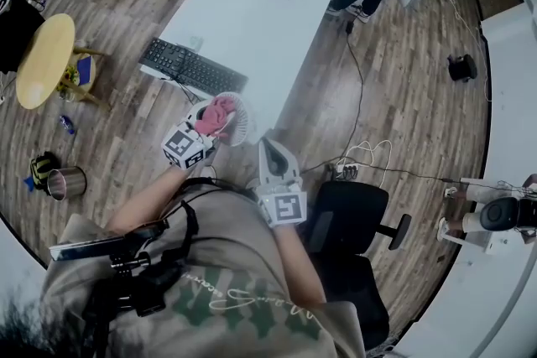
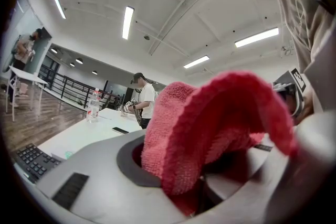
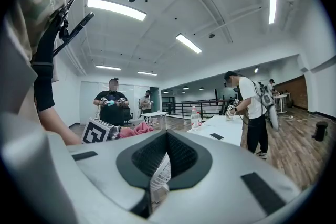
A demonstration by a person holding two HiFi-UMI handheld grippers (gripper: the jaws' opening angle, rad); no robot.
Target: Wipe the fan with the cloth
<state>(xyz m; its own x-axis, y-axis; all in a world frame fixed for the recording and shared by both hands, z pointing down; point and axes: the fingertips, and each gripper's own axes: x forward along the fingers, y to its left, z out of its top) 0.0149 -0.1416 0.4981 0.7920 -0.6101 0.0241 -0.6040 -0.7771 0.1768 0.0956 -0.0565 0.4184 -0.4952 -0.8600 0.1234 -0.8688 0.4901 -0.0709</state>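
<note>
The person holds the work in the air before the chest, just off the near corner of the bench [image 1: 252, 12]. The right tool [image 1: 270, 147] is clenched on the rim of the fan [image 1: 241, 120], whose white grille shows pinched between its jaws in the right gripper view. The left tool [image 1: 205, 128] is clamped on the cloth [image 2: 210, 123], a pink looped wad that bulges out past its jaws and hides their tips. In the head view the cloth lies against the left part of the fan's round face, so the step in hand looks like the wiping itself. To do it well, the loose bulge of cloth should meet the grille, not the hard jaws, since the thin ribs would likely flex or catch. Light pressure and short strokes along the ribs seem wiser than scrubbing across them. The right tool grips only a narrow edge, so each push from the left may twist the fan in that pinch; pressing toward the held side, rather than away from it, should steady it. The part under the right jaws cannot be reached without a fresh grip, and the far face is hidden here, so the fan would need turning for a full wipe. The cloth seems bunched deep enough not to slip out
</note>
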